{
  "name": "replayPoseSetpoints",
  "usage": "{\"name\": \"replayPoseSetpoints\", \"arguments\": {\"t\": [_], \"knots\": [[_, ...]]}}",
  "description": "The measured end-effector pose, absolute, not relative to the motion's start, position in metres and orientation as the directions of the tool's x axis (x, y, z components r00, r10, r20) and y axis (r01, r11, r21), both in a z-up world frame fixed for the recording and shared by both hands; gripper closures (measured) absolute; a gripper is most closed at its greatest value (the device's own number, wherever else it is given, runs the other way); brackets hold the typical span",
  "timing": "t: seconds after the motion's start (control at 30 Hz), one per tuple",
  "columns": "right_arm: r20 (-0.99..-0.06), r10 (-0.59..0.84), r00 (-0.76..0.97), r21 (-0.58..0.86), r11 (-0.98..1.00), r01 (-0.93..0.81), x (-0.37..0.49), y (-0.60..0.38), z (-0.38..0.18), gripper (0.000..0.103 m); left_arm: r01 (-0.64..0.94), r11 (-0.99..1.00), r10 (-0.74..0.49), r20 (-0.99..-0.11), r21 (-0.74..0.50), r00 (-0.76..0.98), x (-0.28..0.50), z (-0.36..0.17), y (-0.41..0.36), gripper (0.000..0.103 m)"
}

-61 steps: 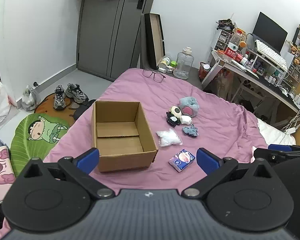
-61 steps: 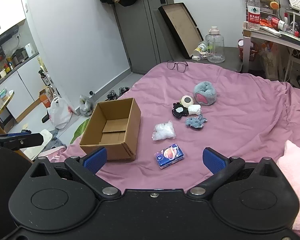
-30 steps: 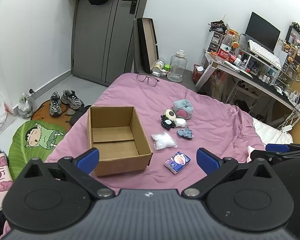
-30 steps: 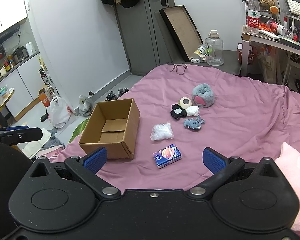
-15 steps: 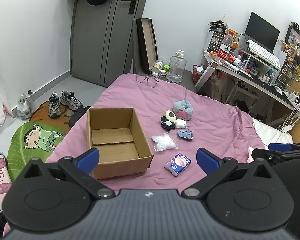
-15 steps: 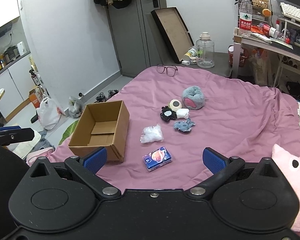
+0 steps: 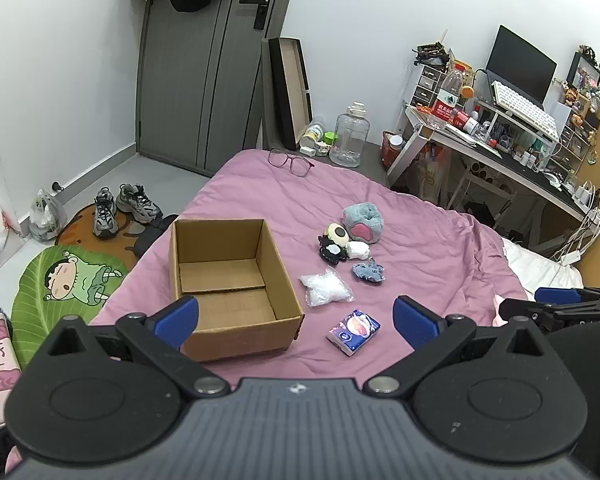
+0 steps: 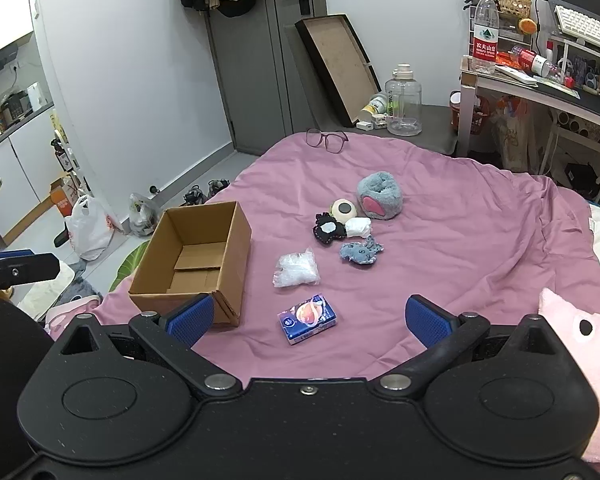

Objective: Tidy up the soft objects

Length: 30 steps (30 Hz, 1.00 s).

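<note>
An open, empty cardboard box [image 7: 228, 280] [image 8: 196, 256] sits on the pink bedspread [image 7: 432, 264]. To its right lie a blue tissue pack [image 7: 353, 331] [image 8: 307, 319], a clear bag of white stuffing [image 7: 325, 286] [image 8: 296, 269], a small blue plush [image 7: 368, 272] [image 8: 359, 251], a black plush [image 8: 329, 229], a white roll [image 8: 358, 227], a cream round plush [image 8: 343, 209] and a grey fluffy paw [image 7: 363, 223] [image 8: 379, 197]. My left gripper [image 7: 296, 316] is open and empty, held above the bed's near edge. My right gripper [image 8: 308, 318] is open and empty, above the tissue pack.
Glasses [image 7: 290, 163] lie at the bed's far end. A pink pillow [image 8: 580, 344] is at the right. A desk [image 7: 500, 148] with clutter stands at the right, a water jug [image 7: 350, 140] and a leaning tray beyond the bed. Shoes [image 7: 120, 204] and mats lie on the floor at left.
Both grippers have drawn back and risen slightly, so the box and soft items appear a little farther away. Nothing on the bed has moved. Both stay open.
</note>
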State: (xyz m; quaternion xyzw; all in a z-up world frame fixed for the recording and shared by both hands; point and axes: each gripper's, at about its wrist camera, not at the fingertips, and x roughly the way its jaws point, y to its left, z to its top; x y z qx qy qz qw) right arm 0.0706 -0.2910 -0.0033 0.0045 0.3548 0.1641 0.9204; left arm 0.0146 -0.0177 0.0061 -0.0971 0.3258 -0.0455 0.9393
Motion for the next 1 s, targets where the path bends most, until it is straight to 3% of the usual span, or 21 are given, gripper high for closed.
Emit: {"name": "replayPoseSetpoints", "arguments": {"t": [0.77,0.87,1.0], "knots": [[-0.685,0.326,0.652,0.180,0.942,-0.281,0.109,-0.289,-0.035,0.000,0.045,0.982,-0.157,-0.668,-0.183,0.728,0.051,-0.016,-0.007,0.001],[-0.702,0.335,0.628,0.211,0.941,-0.265,0.120,-0.291,-0.044,0.005,0.062,0.981,-0.172,-0.681,-0.183,0.712,0.066,-0.021,-0.008,0.002],[-0.727,0.353,0.590,0.269,0.936,-0.228,0.136,-0.295,-0.056,0.020,0.088,0.980,-0.188,-0.693,-0.177,0.696,0.083,-0.026,-0.011,0.002]]}}
